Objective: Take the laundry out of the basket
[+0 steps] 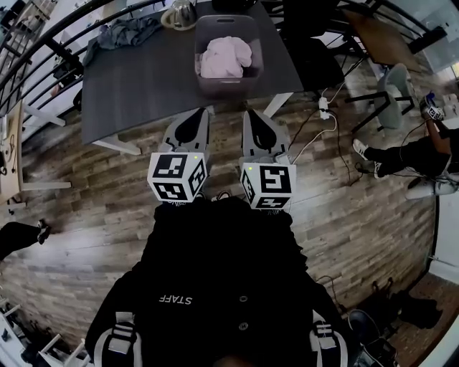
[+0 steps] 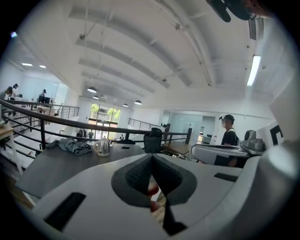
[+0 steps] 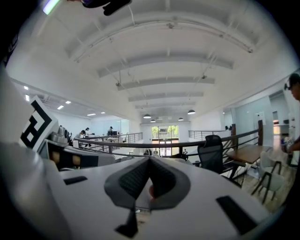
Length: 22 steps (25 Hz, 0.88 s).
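Laundry (image 1: 225, 56) waits in the basket (image 1: 229, 87)

Pink laundry sits in the basket on the table (image 1: 136, 79), well ahead of both claws. The left claw (image 1: 193, 123) and right claw (image 1: 257, 125) are squeezed shut, holding nothing. Step closer, open one wide, pinch the pile's top; it is probably soft.

Your left tongs (image 1: 203, 110) and right tongs (image 1: 247, 112) sit closed, side by side at the near edge of the desk (image 1: 136, 82), with a clear line to the uncovered basket (image 1: 229, 89) and the pink laundry (image 1: 225, 57) heaped in it. Left of the basket the desk is broad and bare; only a grey cloth heap (image 1: 129, 32) and a glass kettle (image 1: 181, 14) crowd its far edge, against the railing (image 2: 80, 121). Right of the desk, cables (image 1: 308, 140) trail across the floor (image 1: 86, 186) toward a chair (image 1: 393, 89) and a seated person's legs (image 1: 409, 154).
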Each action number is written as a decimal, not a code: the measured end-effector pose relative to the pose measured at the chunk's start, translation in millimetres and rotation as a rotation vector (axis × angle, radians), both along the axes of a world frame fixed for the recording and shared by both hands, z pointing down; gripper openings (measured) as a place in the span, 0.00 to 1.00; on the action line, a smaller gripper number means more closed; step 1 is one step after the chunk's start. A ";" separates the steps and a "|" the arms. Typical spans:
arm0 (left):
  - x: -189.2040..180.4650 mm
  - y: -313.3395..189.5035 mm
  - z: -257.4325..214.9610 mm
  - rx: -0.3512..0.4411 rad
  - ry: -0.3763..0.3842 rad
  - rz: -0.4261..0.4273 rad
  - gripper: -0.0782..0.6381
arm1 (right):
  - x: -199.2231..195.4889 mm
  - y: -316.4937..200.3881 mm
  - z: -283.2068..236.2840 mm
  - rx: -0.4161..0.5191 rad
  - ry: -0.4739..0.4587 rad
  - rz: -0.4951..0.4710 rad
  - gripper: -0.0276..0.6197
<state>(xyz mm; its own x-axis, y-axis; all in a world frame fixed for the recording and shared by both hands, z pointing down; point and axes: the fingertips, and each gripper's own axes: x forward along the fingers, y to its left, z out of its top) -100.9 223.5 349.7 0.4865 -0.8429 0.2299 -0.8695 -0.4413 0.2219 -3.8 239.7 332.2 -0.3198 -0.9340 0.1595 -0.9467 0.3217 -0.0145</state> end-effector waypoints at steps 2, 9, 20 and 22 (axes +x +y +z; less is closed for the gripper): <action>3.4 2.0 9.6 -0.021 -0.003 -0.009 0.11 | 6.8 1.0 13.0 -0.034 0.003 0.002 0.06; 10.2 -4.6 32.1 -0.069 -0.031 -0.043 0.11 | 16.2 -5.9 39.1 -0.103 0.000 -0.030 0.06; 11.4 -75.4 50.3 -0.084 -0.046 -0.046 0.11 | 17.6 -78.8 54.3 -0.102 0.025 -0.031 0.06; 11.5 -99.1 48.3 -0.082 -0.037 -0.045 0.11 | 17.1 -101.5 53.7 -0.100 0.033 -0.030 0.07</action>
